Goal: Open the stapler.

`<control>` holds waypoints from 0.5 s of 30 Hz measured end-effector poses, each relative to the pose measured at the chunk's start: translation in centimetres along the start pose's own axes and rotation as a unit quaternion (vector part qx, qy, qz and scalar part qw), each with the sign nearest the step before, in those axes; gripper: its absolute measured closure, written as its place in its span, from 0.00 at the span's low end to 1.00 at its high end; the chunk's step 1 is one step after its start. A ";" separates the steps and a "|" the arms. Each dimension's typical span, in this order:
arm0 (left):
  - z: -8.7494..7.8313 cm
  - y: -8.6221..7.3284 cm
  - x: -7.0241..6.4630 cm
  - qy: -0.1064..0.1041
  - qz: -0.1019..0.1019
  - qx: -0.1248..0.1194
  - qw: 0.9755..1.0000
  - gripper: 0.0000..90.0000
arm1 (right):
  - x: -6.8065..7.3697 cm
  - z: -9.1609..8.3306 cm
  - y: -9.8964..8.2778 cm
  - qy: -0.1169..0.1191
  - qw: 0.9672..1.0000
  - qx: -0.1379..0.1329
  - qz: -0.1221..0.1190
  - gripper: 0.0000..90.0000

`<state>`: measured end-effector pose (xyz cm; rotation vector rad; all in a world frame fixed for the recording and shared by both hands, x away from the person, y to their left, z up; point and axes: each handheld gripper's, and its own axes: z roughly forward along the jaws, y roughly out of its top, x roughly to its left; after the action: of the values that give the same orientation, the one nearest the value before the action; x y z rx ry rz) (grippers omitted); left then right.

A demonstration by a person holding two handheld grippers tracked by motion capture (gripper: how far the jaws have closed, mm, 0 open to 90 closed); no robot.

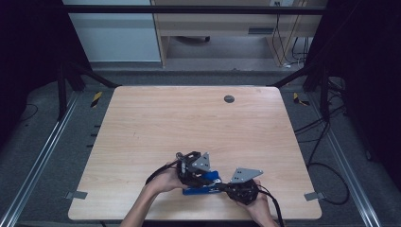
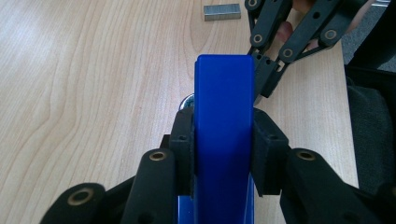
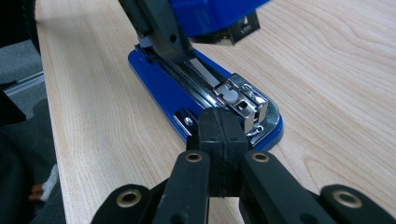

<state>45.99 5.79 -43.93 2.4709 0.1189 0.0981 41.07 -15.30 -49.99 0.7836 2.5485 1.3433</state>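
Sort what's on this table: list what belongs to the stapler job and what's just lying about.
In the job:
blue stapler, opened up
left gripper, holding its lid
right gripper, shut, at the stapler's base
strip of staples

Lying about:
grey round cap in the table

**Around the bench**

The light wooden bench [image 1: 156, 123] has a round grey cap [image 1: 229, 99] near its far edge. A small grey metal block [image 2: 222, 12] lies flat on the wood. Beyond the bench stands a wooden cabinet [image 1: 213, 23]; black cables [image 1: 326, 161] trail over the grey floor [image 1: 42, 142] on the right.
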 end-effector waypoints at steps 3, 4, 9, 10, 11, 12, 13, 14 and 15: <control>0.3 0.0 0.0 0.000 -0.002 0.001 1.000 0.73 | 0.1 0.0 0.0 -0.004 1.000 0.002 -0.001 1.00; 0.3 0.1 -0.1 0.002 0.000 0.003 1.000 0.73 | 0.1 0.0 0.0 -0.003 1.000 0.001 -0.002 1.00; 0.4 0.0 -0.2 0.006 0.000 0.002 1.000 0.73 | 0.0 0.0 0.1 -0.002 1.000 0.002 -0.005 1.00; 0.4 0.0 -0.2 0.007 0.000 0.001 1.000 0.73 | 0.0 0.0 0.1 -0.001 1.000 0.003 -0.005 1.00; 0.4 0.0 -0.2 0.008 0.000 0.001 1.000 0.73 | 0.0 0.0 0.1 -0.001 1.000 0.003 -0.005 1.00; 0.4 0.0 -0.2 0.008 0.000 0.001 1.000 0.73 | 0.0 0.0 0.1 -0.001 1.000 0.003 -0.006 1.00; 0.4 0.0 -0.2 0.009 0.002 0.001 1.000 0.73 | 0.0 0.0 0.1 -0.001 1.000 0.003 -0.006 1.00; 0.4 0.0 -0.3 0.009 0.002 0.001 1.000 0.73 | 0.0 0.0 0.1 0.000 1.000 0.003 -0.006 1.00; 0.4 0.0 -0.2 0.009 0.003 0.000 1.000 0.73 | 0.0 0.0 0.2 0.001 1.000 0.004 -0.007 1.00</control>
<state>45.78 5.53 -44.28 2.4717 0.1207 0.1231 41.17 -15.22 -49.88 0.7664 2.5576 1.3299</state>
